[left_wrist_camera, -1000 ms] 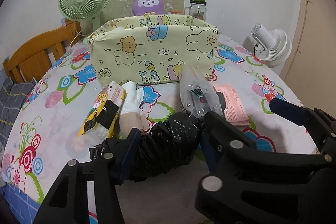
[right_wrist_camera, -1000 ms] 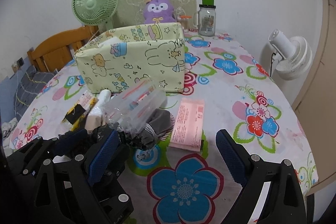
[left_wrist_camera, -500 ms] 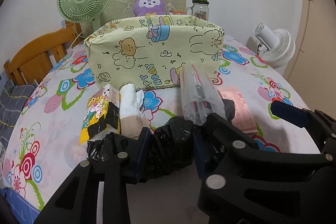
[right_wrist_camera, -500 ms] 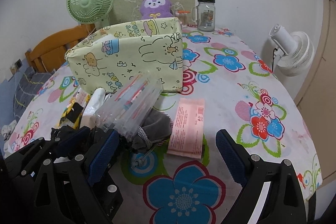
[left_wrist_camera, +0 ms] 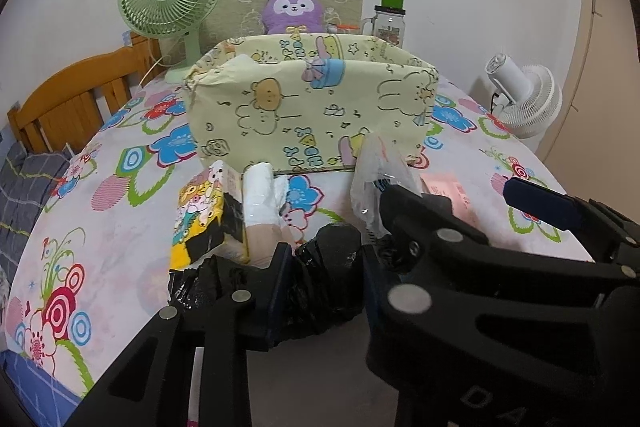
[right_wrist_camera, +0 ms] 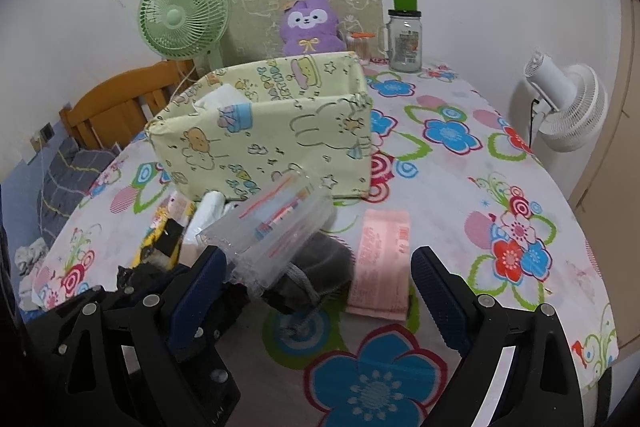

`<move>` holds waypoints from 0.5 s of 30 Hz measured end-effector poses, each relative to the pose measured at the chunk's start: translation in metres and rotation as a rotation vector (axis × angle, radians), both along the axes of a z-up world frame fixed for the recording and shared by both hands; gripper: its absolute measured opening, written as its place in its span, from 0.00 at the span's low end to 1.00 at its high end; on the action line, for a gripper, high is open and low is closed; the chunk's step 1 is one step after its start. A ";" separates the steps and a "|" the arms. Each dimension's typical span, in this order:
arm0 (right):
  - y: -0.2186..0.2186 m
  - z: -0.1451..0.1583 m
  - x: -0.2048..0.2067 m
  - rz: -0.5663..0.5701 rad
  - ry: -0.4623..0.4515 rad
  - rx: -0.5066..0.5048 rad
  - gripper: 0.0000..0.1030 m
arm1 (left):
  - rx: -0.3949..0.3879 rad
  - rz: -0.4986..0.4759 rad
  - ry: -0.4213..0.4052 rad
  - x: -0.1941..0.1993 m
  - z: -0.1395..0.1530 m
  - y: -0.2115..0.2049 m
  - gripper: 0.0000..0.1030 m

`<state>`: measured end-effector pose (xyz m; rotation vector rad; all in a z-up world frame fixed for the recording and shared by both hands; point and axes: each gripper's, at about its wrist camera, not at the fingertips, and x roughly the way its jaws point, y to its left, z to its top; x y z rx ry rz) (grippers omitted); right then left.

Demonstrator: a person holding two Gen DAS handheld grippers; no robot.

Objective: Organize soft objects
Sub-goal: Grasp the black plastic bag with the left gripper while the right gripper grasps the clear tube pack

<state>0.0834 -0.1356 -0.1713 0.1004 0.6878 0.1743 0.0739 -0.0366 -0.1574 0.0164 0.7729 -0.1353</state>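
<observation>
Crinkled glossy black plastic bag (left_wrist_camera: 326, 279)

Box interior (left_wrist_camera: 280, 61) mostly hidden by front wall; plush's (left_wrist_camera: 292, 11) lower body behind box; jar label (right_wrist_camera: 406, 43) too small to read.

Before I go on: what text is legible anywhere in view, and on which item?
"PPY" over "HDAY", upside down, printed on the front of the yellow fabric bin.
"PPY" and "HDDA", sideways, on the bin's inner back wall.
"DA", partly cut off, on the right gripper body.
Pink packet: print too small to read.
Glass jar label: blurred.
Yellow cartoon packet: no readable words.
</observation>
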 end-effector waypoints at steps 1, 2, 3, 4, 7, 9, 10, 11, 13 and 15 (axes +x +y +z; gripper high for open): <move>0.004 0.000 0.002 0.007 -0.001 -0.005 0.90 | -0.002 0.006 0.000 0.001 0.000 0.002 0.33; 0.008 0.000 0.003 0.013 0.001 -0.010 0.88 | -0.009 0.011 0.000 0.001 0.001 0.005 0.33; 0.011 0.000 0.005 0.020 0.003 -0.013 0.87 | -0.020 0.011 0.006 0.002 0.001 0.007 0.33; 0.014 -0.001 0.007 0.029 0.005 -0.016 0.86 | -0.030 0.007 0.009 0.002 0.001 0.008 0.33; 0.021 -0.004 0.014 0.053 0.024 -0.001 0.77 | -0.045 0.017 0.021 0.006 0.000 0.014 0.33; 0.024 -0.007 0.017 0.062 0.041 0.008 0.66 | -0.053 0.022 0.025 0.008 -0.002 0.016 0.33; 0.025 -0.009 0.019 0.069 0.052 0.015 0.61 | -0.054 0.023 0.023 0.008 -0.002 0.016 0.33; 0.025 -0.011 0.019 0.071 0.062 0.022 0.52 | -0.056 0.024 0.023 0.008 -0.002 0.017 0.33; 0.024 -0.011 0.019 0.059 0.061 0.028 0.47 | -0.061 0.022 0.023 0.008 -0.002 0.017 0.33; 0.024 -0.011 0.016 0.051 0.054 0.021 0.37 | -0.065 0.019 0.022 0.008 -0.001 0.017 0.33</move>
